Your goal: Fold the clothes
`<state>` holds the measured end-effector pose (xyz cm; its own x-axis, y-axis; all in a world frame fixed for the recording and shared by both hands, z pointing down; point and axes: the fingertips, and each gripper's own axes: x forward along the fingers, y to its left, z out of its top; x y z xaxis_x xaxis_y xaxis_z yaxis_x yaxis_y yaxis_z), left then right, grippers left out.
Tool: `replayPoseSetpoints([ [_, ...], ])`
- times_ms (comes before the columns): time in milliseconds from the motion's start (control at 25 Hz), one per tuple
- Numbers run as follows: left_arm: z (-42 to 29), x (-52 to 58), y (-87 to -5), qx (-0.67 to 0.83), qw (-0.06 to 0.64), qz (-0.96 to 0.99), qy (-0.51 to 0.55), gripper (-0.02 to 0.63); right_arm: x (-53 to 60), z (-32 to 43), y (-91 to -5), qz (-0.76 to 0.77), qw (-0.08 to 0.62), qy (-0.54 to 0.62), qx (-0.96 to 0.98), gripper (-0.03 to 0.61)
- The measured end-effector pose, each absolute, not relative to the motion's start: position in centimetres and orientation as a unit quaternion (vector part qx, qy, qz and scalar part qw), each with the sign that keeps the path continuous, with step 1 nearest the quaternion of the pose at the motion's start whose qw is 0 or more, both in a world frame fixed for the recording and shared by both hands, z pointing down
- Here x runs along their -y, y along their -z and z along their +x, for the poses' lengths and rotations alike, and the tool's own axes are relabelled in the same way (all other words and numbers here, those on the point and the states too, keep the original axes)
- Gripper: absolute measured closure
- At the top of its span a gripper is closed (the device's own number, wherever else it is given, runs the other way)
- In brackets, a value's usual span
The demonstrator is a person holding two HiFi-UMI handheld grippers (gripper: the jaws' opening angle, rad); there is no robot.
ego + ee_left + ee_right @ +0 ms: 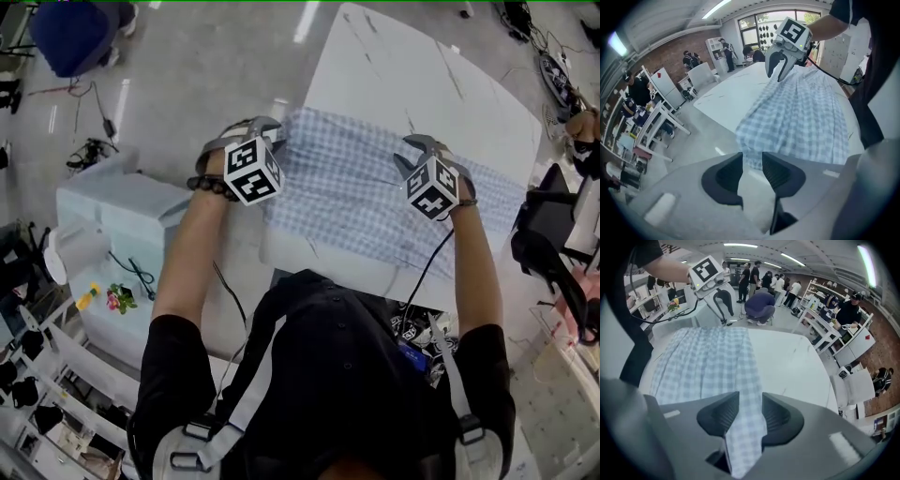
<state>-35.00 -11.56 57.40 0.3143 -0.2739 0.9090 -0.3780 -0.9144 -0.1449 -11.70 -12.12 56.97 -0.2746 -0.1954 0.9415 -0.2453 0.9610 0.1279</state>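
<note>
Two corners pinched, and the checked garment [347, 187] is spread out between them! It's pale blue-and-white check, thin stuff, rippled with soft lengthwise creases, lying on the near part of the white worktop [403, 84]. Its long axis runs side to side along the worktop's near edge, one end at the worktop's left edge, the other toward its right edge. Left tool [752, 164]: ribbed pads closed on a bunched corner, which hangs just off the worktop's left edge. Right tool [750, 408]: clamped on the opposite corner, a strip of check trailing back through the jaws. The head view gives the whole spread, but the marker cubes cover the jaws there; only the gripper views show the pinches. The right gripper view alone catches a crouching person [759, 305] on the floor beyond the worktop.
</note>
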Motion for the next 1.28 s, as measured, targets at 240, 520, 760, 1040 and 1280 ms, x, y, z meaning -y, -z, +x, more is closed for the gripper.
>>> replayPoseSetpoints([
  [240,-34.3,15.6,-59.1,0.107,0.039,0.815,-0.568,0.435,12.2,-5.1,-57.5,0.147,0.607,-0.071,0.777,0.395],
  [520,-32.0,16.8,-60.0,0.002,0.016,0.783,-0.621,0.368,12.3,-0.4,-59.2,0.119,0.640,-0.107,0.752,0.337],
  [760,-29.8,16.4,-58.6,-0.054,0.061,0.794,-0.602,0.410,12.8,1.1,-59.5,0.098,0.633,-0.135,0.756,0.331],
  [1040,-29.5,15.5,-60.0,-0.080,0.072,0.775,-0.623,0.413,12.9,1.2,-59.9,0.069,0.631,-0.153,0.758,0.331],
  [1280,-29.3,16.1,-60.3,-0.051,0.041,0.758,-0.649,0.459,13.1,1.3,-60.0,0.071,0.638,-0.146,0.753,0.357],
])
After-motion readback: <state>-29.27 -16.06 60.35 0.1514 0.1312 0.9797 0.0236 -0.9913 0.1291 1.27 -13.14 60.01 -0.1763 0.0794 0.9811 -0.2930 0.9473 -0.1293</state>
